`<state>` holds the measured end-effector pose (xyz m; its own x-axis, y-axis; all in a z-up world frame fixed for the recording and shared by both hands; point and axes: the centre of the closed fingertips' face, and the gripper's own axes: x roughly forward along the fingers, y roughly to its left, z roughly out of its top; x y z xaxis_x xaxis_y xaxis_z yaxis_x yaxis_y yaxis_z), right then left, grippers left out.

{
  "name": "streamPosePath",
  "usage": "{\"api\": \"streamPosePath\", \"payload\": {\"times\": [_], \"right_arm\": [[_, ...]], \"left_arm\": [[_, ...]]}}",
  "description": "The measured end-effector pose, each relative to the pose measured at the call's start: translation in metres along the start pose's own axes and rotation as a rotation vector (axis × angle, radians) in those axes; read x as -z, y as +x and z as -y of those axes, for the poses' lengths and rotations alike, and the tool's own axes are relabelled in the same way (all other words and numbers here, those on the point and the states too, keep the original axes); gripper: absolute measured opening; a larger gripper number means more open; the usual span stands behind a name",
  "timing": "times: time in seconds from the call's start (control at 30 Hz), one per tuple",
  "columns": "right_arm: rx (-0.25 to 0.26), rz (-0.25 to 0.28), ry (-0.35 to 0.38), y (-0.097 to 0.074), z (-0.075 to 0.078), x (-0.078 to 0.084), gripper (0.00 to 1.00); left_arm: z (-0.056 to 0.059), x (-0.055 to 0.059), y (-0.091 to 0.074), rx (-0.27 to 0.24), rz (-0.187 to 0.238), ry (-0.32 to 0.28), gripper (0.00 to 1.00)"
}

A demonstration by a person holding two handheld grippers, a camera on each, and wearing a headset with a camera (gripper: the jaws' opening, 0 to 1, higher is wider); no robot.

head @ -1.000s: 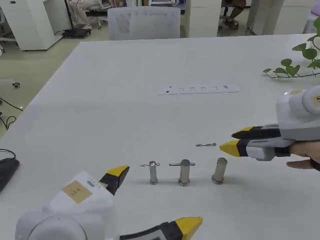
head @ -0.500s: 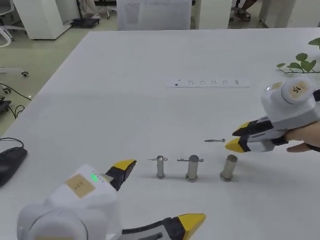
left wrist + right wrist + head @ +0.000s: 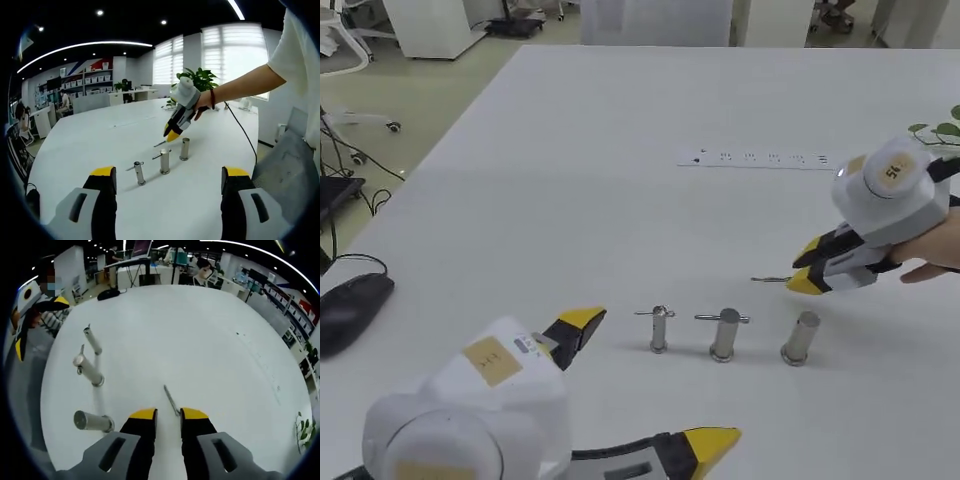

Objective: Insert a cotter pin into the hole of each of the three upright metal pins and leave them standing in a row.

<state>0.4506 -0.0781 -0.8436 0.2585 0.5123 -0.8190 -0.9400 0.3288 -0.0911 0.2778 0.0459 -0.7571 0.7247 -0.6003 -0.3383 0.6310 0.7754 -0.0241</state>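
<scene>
I'm looking down on a white worktop [image 3: 620,150]. My left gripper [image 3: 647,380] hangs over its near edge with the jaws spread wide and nothing between them. My right gripper [image 3: 807,268] sits low over the worktop toward the right edge, its yellow tips only a narrow gap apart. The left gripper view gives me what the head view cuts off: the bare forearm [image 3: 235,90] behind the right gripper and a leafy plant [image 3: 200,80] beyond it. The head view adds a black mouse [image 3: 350,312] by the left edge and a white power strip [image 3: 752,158] lying flat toward the far edge. Between the grippers, three metal pins stand upright in a row along the near edge. The left pin [image 3: 659,332] has a cotter pin [image 3: 648,312] crosswise through its top, and the middle pin [image 3: 724,338] has a second cotter pin [image 3: 712,318]. The right pin [image 3: 801,340] has a bare top. A loose cotter pin [image 3: 770,279] lies flat just behind the right pin. In the right gripper view its near end reaches the gap between the tips, close against one jaw. I cannot tell whether it touches, but the jaws are not pressed onto it.
</scene>
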Motion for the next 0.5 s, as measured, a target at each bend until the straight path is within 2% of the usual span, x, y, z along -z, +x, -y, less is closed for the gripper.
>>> {"api": "streamPosePath", "payload": {"times": [0.1,0.27,0.5], "right_arm": [[-0.018,-0.012,-0.013,0.005,-0.001,-0.001,0.17],[-0.021,-0.049,-0.041,0.01,0.001,0.001,0.16],[-0.03,-0.089,-0.094,0.013,0.004,0.002,0.13]], "left_arm": [[-0.001,0.0,-0.001,0.001,-0.003,0.012,0.86],[-0.003,-0.005,-0.001,0.005,0.031,-0.015,0.85],[-0.005,-0.002,0.0,0.005,0.015,-0.005,0.82]]}}
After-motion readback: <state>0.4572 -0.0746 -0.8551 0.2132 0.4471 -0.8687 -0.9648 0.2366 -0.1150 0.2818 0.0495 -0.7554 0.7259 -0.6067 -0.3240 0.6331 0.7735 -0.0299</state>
